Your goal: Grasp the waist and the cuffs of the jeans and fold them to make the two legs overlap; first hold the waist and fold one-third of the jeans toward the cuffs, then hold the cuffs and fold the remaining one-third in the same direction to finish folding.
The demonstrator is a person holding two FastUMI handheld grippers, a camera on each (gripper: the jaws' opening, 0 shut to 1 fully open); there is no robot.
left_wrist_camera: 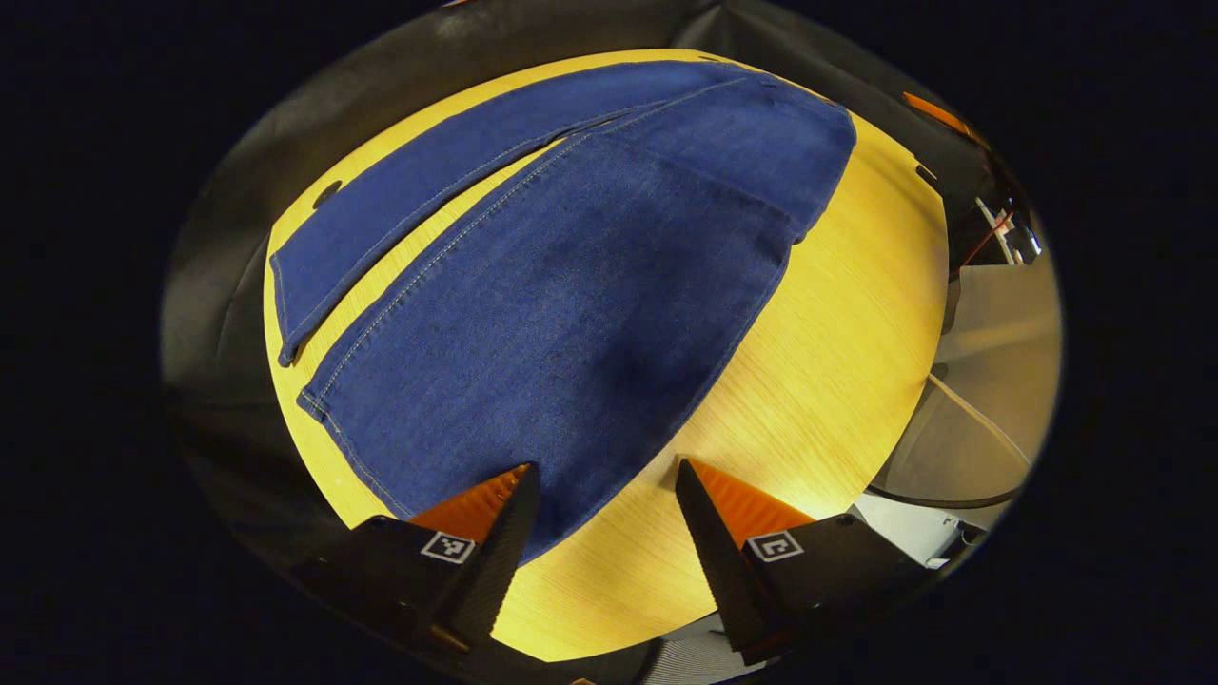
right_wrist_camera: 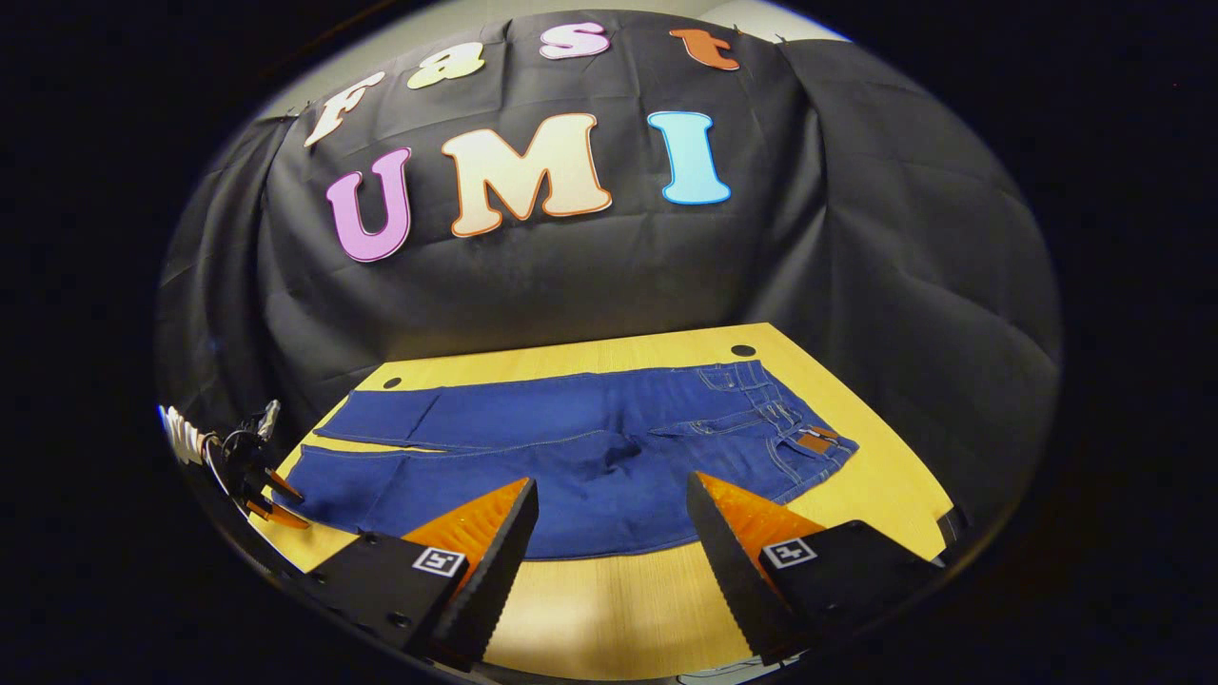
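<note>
Jeans [right_wrist_camera: 590, 447] flat on the counter [right_wrist_camera: 609, 590], both legs spread apart, waist toward 3 o'clock in the right gripper view. Leather patch [right_wrist_camera: 815, 442] and waistband visible there; from the left gripper view, cuffs [left_wrist_camera: 290, 304] near 9 o'clock, waist blurred at 1 o'clock. Left tool [left_wrist_camera: 607, 518] spread above the near leg's edge. Right tool [right_wrist_camera: 609, 533] spread, holding nothing. Other tool [right_wrist_camera: 262, 490] small, hard to make out at 8 o'clock.

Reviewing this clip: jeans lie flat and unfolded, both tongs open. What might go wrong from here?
1. The jeans lie with legs spread apart at the cuffs; a leg-over-leg fold may end up misaligned.
2. The left tongs straddle the near leg's edge and might pinch only one layer.
3. The near hem sits close to the table edge, so fabric might slide off.
</note>
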